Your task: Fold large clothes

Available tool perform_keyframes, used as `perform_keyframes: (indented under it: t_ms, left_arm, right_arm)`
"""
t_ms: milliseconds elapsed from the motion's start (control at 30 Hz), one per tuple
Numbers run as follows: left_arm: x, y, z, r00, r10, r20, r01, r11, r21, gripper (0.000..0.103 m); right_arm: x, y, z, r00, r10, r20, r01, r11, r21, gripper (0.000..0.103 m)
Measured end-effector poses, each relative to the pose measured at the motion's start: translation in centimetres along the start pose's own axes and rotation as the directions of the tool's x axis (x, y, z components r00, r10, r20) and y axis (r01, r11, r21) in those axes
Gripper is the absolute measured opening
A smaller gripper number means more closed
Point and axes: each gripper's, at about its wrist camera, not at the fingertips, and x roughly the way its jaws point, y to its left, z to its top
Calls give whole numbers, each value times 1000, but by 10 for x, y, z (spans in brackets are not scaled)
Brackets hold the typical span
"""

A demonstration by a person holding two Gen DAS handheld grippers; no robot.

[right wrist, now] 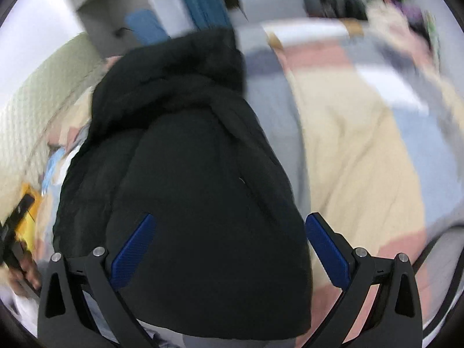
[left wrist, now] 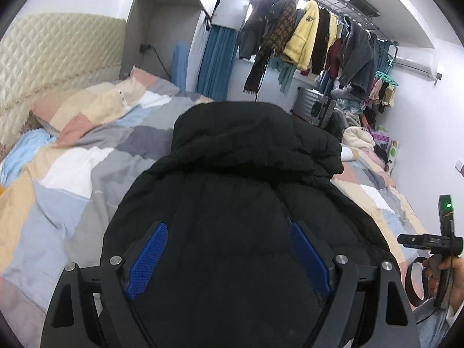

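A black puffy hooded jacket (left wrist: 232, 174) lies folded into a compact bundle on the patchwork bedspread (left wrist: 81, 156), hood end away from me. My left gripper (left wrist: 229, 232) hovers over its near end, jaws wide open, blue pads (left wrist: 150, 258) on either side of the fabric without pinching it. In the right wrist view, which is motion-blurred, the same jacket (right wrist: 188, 159) fills the left centre. My right gripper (right wrist: 229, 226) is open above its near edge, the right pad (right wrist: 324, 249) over the bedspread (right wrist: 353, 156). The right gripper's body also shows in the left wrist view (left wrist: 435, 249).
A padded cream headboard (left wrist: 43, 58) stands at the left. A rack of hanging clothes (left wrist: 313, 37) and a suitcase (left wrist: 310, 101) stand beyond the bed. More piled clothes (left wrist: 365, 139) lie at the bed's far right. A yellow item (right wrist: 29, 211) lies at the left.
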Motion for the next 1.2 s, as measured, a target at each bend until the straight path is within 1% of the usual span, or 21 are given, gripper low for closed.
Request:
perform_keyframes:
  t_ms: [33, 67, 133, 233, 333, 433, 500, 533, 600, 700, 767, 833, 867, 933, 1000, 1067, 1100, 1167, 1200]
  left_arm:
    - [2, 2, 0, 1000, -3, -10, 3, 1000, -9, 86]
    - [4, 5, -1, 1000, -7, -22, 7, 1000, -21, 86]
    - [8, 10, -1, 999, -20, -46, 18, 998, -52, 86]
    - [13, 16, -2, 997, -33, -67, 27, 996, -86, 86]
    - [17, 20, -3, 996, -36, -87, 26, 994, -109, 86]
    - [22, 24, -5, 994, -37, -106, 23, 991, -131, 86]
    - [25, 25, -6, 992, -35, -121, 18, 990, -142, 86]
    - [27, 26, -6, 991, -37, -130, 17, 989, -146, 86]
    - [31, 27, -8, 989, -44, -143, 22, 988, -153, 86]
    - [38, 30, -11, 982, -81, -171, 49, 982, -182, 86]
    - [44, 34, -13, 975, -99, -197, 58, 977, -205, 86]
    - [49, 40, -15, 968, -114, -223, 59, 970, -238, 86]
    - [52, 44, -17, 964, -124, -234, 62, 965, -256, 86]
    - [55, 53, -18, 956, -145, -255, 65, 953, -297, 86]
    - [58, 65, -18, 945, -172, -279, 68, 935, -347, 86]
    - [62, 74, -17, 935, -170, -312, 48, 930, -364, 86]
    - [63, 80, -15, 927, -157, -340, 22, 929, -371, 86]
    - [62, 93, -13, 913, -155, -378, -4, 922, -386, 86]
    - [62, 101, -11, 901, -151, -407, -23, 919, -393, 86]
  right_arm:
    - [4, -7, 0, 999, -28, -20, 29, 999, 13, 103]
    - [8, -13, -1, 999, -31, -42, 33, 999, 36, 103]
    - [16, -22, -2, 997, 14, -75, -8, 997, 79, 103]
    - [27, -30, -6, 992, 7, -128, 8, 994, 114, 103]
    - [39, -35, -7, 982, 44, -181, -17, 989, 148, 103]
    - [55, -44, -11, 971, 55, -233, -11, 982, 187, 103]
    - [67, -49, -18, 957, 68, -281, -5, 975, 220, 103]
    - [75, -50, -23, 943, 99, -318, -20, 969, 245, 103]
    - [86, -50, -31, 919, 167, -357, -66, 958, 278, 103]
    - [84, -37, -34, 908, 231, -350, -145, 956, 255, 103]
    - [76, -25, -35, 891, 308, -333, -235, 942, 241, 103]
    - [64, -14, -34, 890, 348, -295, -297, 933, 206, 103]
    - [56, -8, -34, 884, 381, -271, -341, 922, 183, 103]
    - [44, 0, -32, 874, 424, -237, -396, 905, 158, 103]
    - [35, 8, -33, 857, 474, -203, -456, 880, 131, 103]
    - [28, 11, -33, 840, 511, -181, -498, 860, 115, 103]
    - [26, 11, -32, 835, 522, -173, -510, 853, 113, 103]
    - [21, 9, -31, 820, 552, -151, -540, 834, 115, 103]
    - [19, 7, -30, 812, 567, -138, -555, 823, 121, 103]
